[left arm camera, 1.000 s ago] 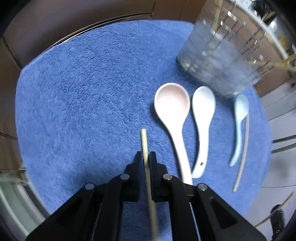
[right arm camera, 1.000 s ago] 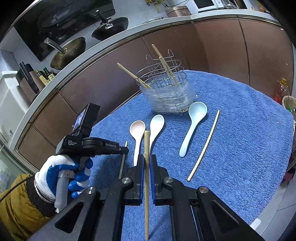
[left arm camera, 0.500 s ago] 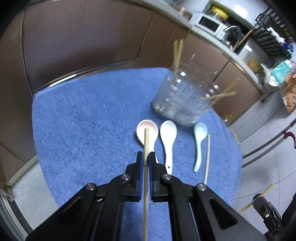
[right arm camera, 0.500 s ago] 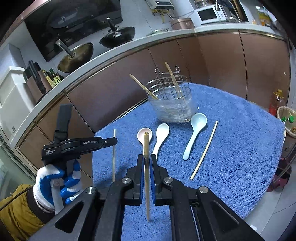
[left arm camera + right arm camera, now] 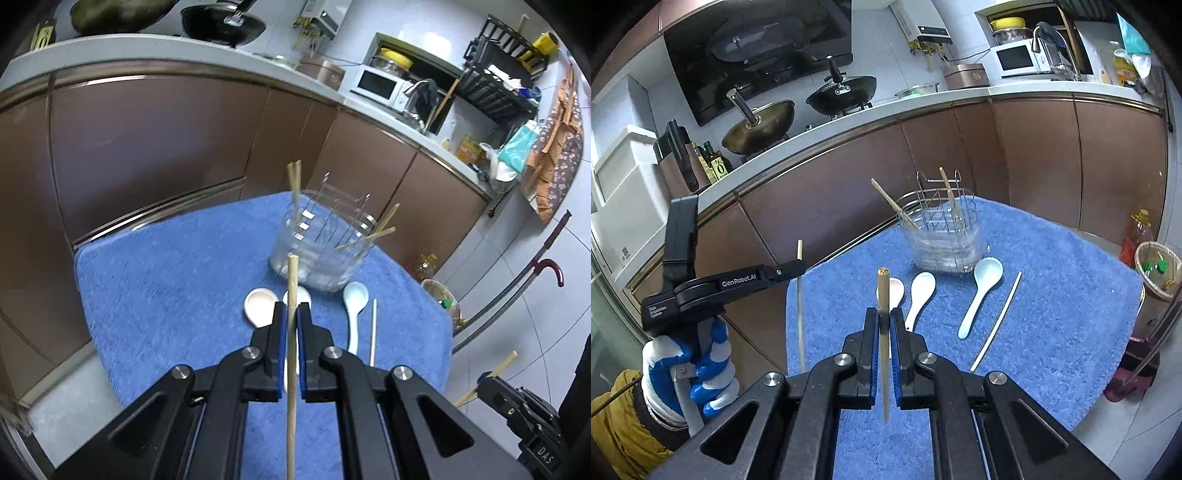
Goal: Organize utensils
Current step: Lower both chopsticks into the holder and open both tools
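My left gripper is shut on a bamboo chopstick and holds it upright above the blue towel. My right gripper is shut on another chopstick, also lifted. A wire utensil holder in a clear tub stands at the towel's far side with several chopsticks in it. A pink spoon, a white spoon, a pale blue spoon and a loose chopstick lie in front of it. The left gripper also shows in the right wrist view.
Brown kitchen cabinets curve behind the towel-covered table. Woks sit on the counter. A basket with bottles stands on the floor at right. The right gripper's body shows at the lower right of the left wrist view.
Both grippers have risen and tilted up with their chopsticks, away from the towel. The spoons and holder now appear farther off. The objects on the towel have not moved.
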Demonstrator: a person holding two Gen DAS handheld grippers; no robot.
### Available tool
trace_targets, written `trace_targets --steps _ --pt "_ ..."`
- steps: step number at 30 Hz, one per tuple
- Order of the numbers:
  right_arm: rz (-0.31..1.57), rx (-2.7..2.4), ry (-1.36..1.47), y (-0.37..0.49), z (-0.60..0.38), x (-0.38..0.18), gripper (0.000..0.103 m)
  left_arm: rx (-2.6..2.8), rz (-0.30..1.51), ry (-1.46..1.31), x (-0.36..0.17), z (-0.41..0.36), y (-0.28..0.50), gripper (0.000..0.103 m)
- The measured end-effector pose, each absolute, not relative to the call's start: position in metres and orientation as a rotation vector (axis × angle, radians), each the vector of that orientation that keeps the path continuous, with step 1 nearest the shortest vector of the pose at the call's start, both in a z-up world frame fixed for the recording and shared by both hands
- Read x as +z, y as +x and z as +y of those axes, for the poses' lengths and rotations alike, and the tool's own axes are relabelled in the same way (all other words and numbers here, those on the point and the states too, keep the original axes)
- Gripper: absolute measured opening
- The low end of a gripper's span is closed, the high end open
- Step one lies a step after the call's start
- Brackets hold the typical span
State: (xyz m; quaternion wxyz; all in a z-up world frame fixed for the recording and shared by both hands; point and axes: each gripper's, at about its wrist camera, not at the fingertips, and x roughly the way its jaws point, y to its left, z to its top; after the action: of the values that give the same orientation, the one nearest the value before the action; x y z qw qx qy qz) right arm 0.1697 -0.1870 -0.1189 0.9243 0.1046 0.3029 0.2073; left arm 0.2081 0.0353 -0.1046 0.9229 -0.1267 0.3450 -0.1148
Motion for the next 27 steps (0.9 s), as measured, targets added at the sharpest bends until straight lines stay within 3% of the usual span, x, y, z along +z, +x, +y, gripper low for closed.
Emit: trace_targets --steps 20,27 --pt "0.332 0.417 0.171 0.279 -0.194 -0.014 0.006 -0.259 0.404 -0.222 0.002 -0.014 0.327 0.005" --pt "0.296 0.356 0.123 0.337 -0.183 -0.019 0.006 -0.189 0.334 -0.243 0.001 -0.027 0.389 0.005"
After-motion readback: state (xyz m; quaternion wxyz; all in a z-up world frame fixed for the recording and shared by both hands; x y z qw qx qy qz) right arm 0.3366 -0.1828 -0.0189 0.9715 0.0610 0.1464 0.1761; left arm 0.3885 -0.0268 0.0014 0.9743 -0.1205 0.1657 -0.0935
